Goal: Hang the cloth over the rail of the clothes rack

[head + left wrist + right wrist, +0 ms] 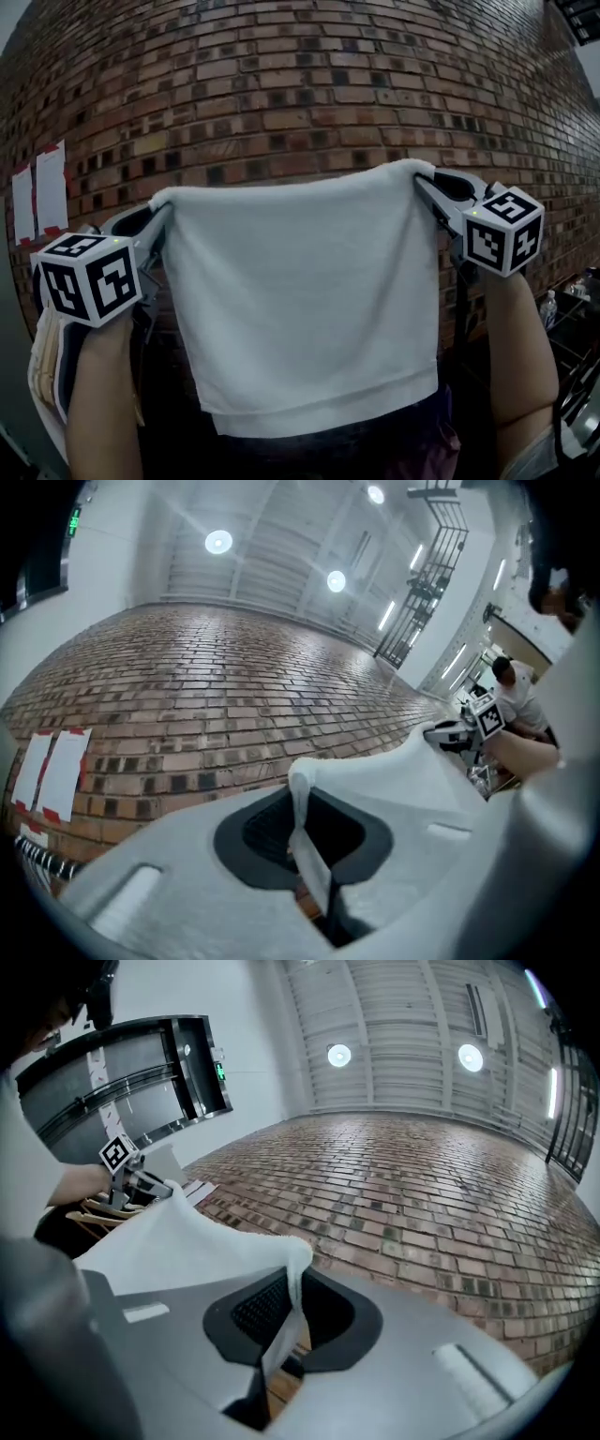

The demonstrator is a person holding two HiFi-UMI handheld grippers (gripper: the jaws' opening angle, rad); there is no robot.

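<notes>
A white cloth (300, 300) hangs spread out in front of a brick wall, held up by its two top corners. My left gripper (157, 214) is shut on the cloth's top left corner (302, 789). My right gripper (424, 187) is shut on the top right corner (292, 1260). The cloth's top edge is stretched between the two and its lower hem hangs free. In the left gripper view the cloth runs off right toward the right gripper (459, 733). In the right gripper view it runs left toward the left gripper (131, 1180). No rail of the clothes rack shows clearly.
A brick wall (300, 103) fills the background. White papers (42, 192) are stuck on it at left. Wooden hangers (47, 366) and dark garments hang at lower left behind my left arm. A table with a bottle (549, 307) stands at right.
</notes>
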